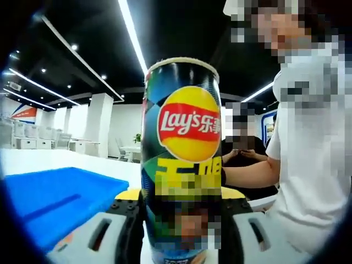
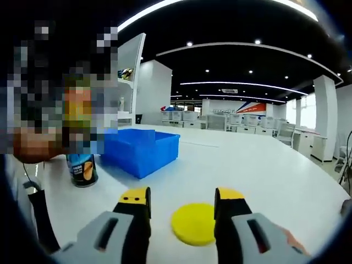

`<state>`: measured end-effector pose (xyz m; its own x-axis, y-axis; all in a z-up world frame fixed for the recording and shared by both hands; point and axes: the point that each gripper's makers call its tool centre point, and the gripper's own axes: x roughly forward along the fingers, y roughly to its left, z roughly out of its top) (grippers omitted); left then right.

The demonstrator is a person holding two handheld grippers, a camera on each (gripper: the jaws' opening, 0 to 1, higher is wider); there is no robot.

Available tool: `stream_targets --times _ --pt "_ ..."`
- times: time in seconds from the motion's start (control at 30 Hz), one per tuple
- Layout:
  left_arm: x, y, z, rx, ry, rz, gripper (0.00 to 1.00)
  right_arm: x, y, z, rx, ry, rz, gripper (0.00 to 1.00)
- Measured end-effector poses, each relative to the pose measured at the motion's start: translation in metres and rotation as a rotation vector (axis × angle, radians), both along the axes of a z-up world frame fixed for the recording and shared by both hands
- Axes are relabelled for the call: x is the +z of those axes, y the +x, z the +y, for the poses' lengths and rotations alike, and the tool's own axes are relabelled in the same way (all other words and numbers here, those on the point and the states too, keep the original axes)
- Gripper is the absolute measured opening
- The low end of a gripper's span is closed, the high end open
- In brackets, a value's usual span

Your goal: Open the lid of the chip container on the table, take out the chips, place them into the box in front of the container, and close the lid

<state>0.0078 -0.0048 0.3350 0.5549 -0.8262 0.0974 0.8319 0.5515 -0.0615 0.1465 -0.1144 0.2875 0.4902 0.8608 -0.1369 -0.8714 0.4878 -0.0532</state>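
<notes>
A tall Lay's chip can (image 1: 184,148) stands upright, its top rim bare of a lid. My left gripper (image 1: 181,223) is shut on the can's lower part, one jaw on each side. The right gripper view has the can's base (image 2: 82,169) on the white table at the left, with its upper part hidden by a mosaic patch. The yellow lid (image 2: 193,224) lies flat on the table between the jaws of my right gripper (image 2: 181,202), which is open. The blue box (image 2: 141,149) (image 1: 52,198) sits beside the can.
The white table (image 2: 264,170) stretches far to the right. A person in a white shirt (image 1: 313,165) stands close to the can on the right of the left gripper view. Desks and chairs line the room's far side.
</notes>
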Motion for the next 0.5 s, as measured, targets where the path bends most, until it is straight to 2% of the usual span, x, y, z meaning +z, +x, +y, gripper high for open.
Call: stream_targets --times 0.3,0.43,0.5 --pt "-0.001 -0.006 -0.004 -0.007 0.050 -0.005 0.51 -0.005 -0.003 -0.002 -0.004 0.002 0.009 0.40" --pt "-0.001 -0.005 0.002 0.015 0.057 0.005 0.51 -0.004 -0.002 -0.002 -0.006 0.012 0.008 0.40" --pt "0.000 -0.004 0.006 0.034 0.070 -0.015 0.51 -0.005 -0.002 -0.002 -0.007 0.011 0.007 0.40"
